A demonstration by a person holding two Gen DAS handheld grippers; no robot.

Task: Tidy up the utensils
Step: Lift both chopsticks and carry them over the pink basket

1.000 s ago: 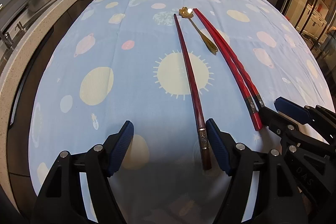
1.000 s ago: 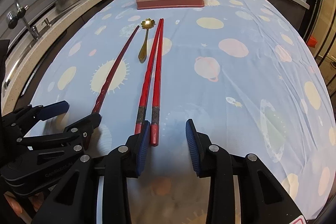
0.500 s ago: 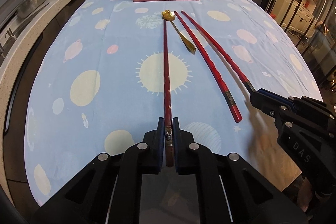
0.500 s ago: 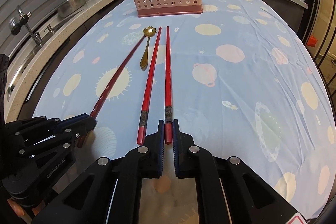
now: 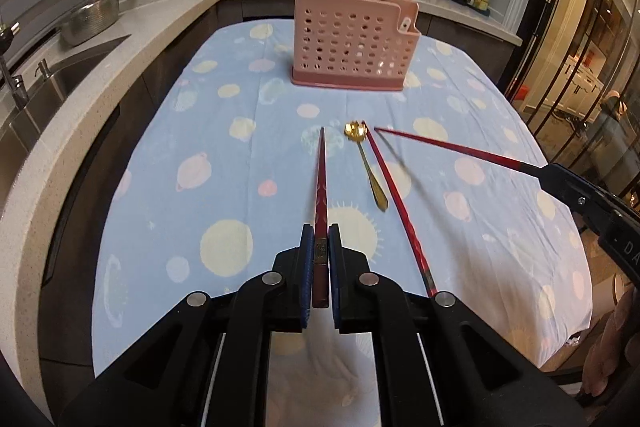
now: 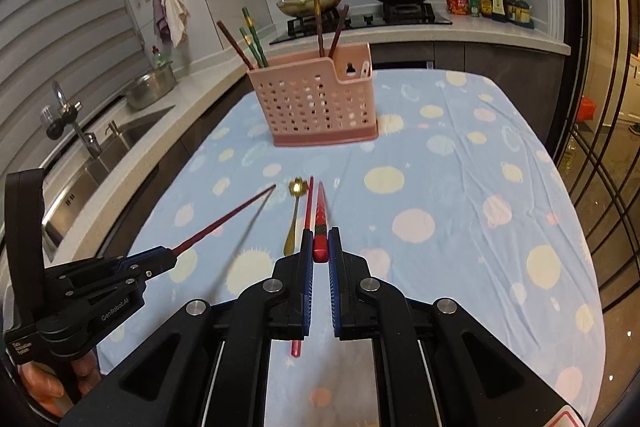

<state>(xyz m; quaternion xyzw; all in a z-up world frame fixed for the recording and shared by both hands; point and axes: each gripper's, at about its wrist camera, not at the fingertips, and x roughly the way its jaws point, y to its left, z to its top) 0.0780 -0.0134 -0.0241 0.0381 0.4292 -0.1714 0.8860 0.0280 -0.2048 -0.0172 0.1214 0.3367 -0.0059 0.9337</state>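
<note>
Tablecloth (image 5: 224,187), pale blue with planets and suns, covers the whole table, and everything below is placed from the pink perforated holder (image 5: 352,47) standing at its far end. Inside that holder, brown and green chopsticks (image 6: 248,43) lean up out of its left part and two brown ones (image 6: 328,31) out of the part to the right; a lower compartment at its right end shows a keyhole slot.

Nearer the cameras than the holder, and well apart from it, the loose utensils sit around the middle of the cloth. The left gripper (image 5: 319,247) has its jaws drawn in almost fully, the blue pads pressing on the thick end of a dark red chopstick (image 5: 321,183); that stick points toward the holder, and in the right wrist view it hangs clear above the cloth with its shadow beneath. The right gripper (image 6: 320,247) is likewise closed down tight, its pads pinching the butt of a bright red chopstick (image 6: 321,207), whose tip also aims at the holder and which casts a separate shadow on the cloth in the left wrist view.

Between the two held sticks, a second bright red chopstick (image 5: 396,203) lies flat on the cloth. Just beside it, on the side of the dark red stick, lies a small gold spoon (image 5: 366,163), its flower-shaped bowl toward the holder, close against that chopstick's tip.
</note>
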